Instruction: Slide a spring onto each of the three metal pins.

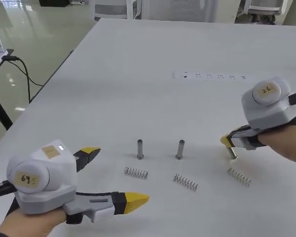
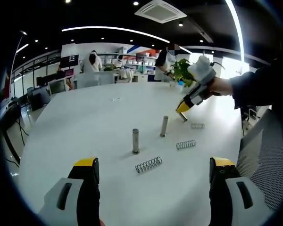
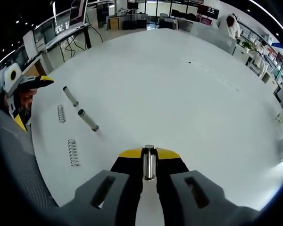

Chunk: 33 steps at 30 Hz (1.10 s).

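Note:
Two metal pins [image 1: 140,148] [image 1: 180,149] stand upright on the white table [image 1: 138,74]. In front of them lie three springs [image 1: 136,172] [image 1: 185,181] [image 1: 239,177]. My right gripper [image 1: 231,143] is shut on the third pin [image 1: 233,152], tilted just above the right spring. In the right gripper view the pin [image 3: 149,162] sits clamped between the shut jaws. My left gripper [image 1: 113,175] stands open at the near left, empty. The left gripper view has the left spring [image 2: 148,164] lying just ahead of the open jaws, and the right gripper [image 2: 184,106] beyond.
A white power strip [image 1: 212,76] lies at the back right of the table. The table's left edge [image 1: 54,74] drops to the floor, where a black cable [image 1: 22,69] runs. People stand at far benches [image 2: 92,61].

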### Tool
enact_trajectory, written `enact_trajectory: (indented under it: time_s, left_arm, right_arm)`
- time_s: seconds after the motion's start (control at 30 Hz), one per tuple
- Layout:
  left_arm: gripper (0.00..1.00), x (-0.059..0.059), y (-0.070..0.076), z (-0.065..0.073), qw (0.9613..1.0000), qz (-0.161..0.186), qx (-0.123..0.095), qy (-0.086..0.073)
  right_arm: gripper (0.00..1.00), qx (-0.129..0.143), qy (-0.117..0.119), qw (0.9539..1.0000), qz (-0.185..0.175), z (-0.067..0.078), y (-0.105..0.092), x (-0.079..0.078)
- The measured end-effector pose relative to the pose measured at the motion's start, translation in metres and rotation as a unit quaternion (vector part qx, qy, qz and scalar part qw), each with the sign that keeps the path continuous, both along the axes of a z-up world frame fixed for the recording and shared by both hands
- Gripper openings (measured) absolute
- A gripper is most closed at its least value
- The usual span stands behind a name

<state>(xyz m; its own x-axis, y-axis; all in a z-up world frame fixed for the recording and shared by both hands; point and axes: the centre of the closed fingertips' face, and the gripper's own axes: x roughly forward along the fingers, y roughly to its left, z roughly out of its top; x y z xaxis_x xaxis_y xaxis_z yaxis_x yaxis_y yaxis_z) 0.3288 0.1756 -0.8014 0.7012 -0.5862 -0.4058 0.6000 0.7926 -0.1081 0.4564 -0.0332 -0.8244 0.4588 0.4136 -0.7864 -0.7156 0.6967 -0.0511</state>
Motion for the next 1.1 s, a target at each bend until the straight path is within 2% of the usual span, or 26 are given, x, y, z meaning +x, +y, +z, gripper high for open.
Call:
enact_trajectory:
  time_s: [0.5, 0.77, 1.1]
  left_arm:
    - [0.97, -0.001, -0.003, 0.001, 1.0, -0.005, 0.0, -0.001]
    - [0.97, -0.003, -0.002, 0.001, 1.0, -0.004, 0.0, -0.002]
    - [0.97, -0.003, -0.003, 0.001, 1.0, -0.005, 0.0, -0.002]
  right_arm:
    - [0.1, 0.025, -0.007, 0.9993, -0.026, 0.007, -0.008, -0.013]
    - [0.1, 0.044, -0.023, 0.998, -0.038, 0.01, -0.014, -0.019]
    - [0.1, 0.061, -0.028, 0.9964, -0.052, 0.012, -0.019, -0.024]
